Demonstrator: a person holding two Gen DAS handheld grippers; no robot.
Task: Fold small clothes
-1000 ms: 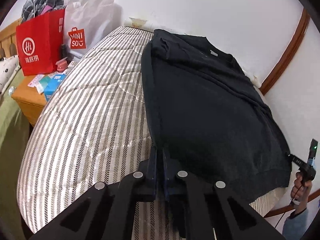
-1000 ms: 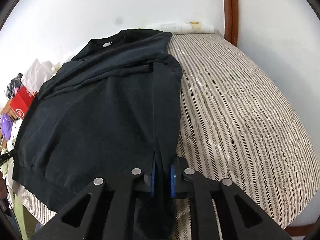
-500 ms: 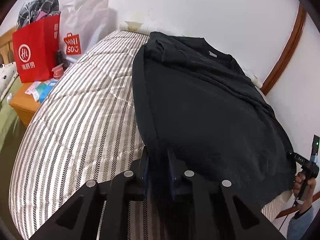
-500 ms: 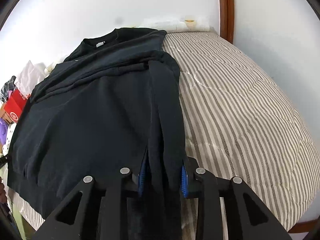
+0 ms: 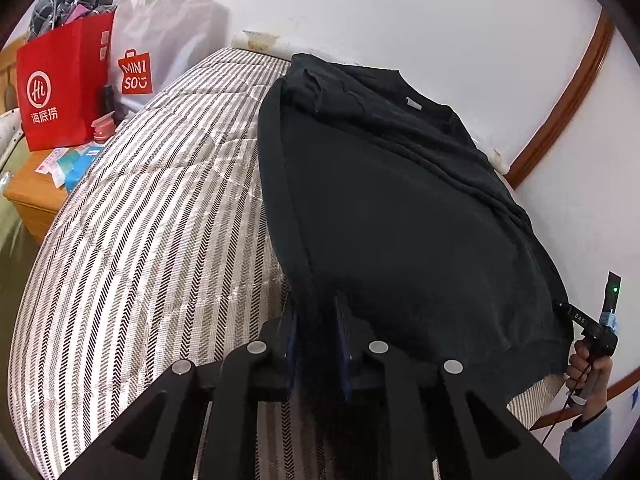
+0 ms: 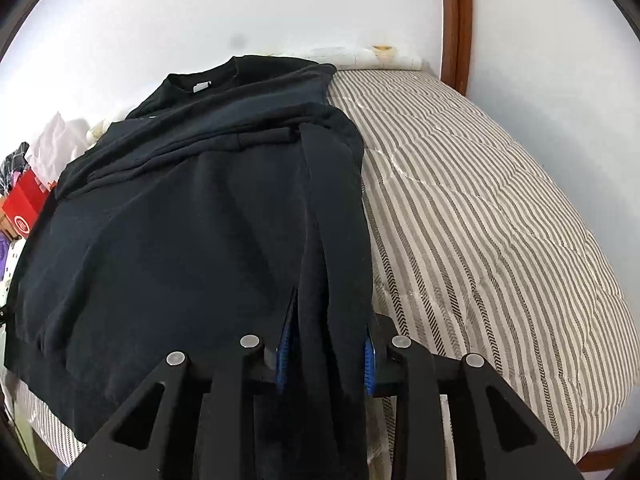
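A black sweatshirt (image 5: 400,220) lies flat on the striped mattress (image 5: 160,220), collar toward the wall and sleeves folded across its chest. My left gripper (image 5: 316,312) is at the near left hem corner. Its jaws stand slightly apart, with a loose bunch of hem cloth between the blue pads. My right gripper (image 6: 328,320) is at the near right hem corner of the sweatshirt (image 6: 180,220). Its jaws are wider apart, and the folded edge runs between them without being pinched. In the left wrist view, a hand (image 5: 588,372) holds the other gripper's handle.
A red paper bag (image 5: 64,84) and a white shopping bag (image 5: 160,40) stand by a wooden nightstand (image 5: 32,196) left of the bed. White walls with brown wooden trim (image 6: 456,20) close in the far side. Bare mattress (image 6: 480,200) stretches to the right of the sweatshirt.
Both grippers were pinched tight on the hem corners. Their jaws have since parted, the right wider than the left, and the cloth now sits loose between them. The hands have hardly moved.
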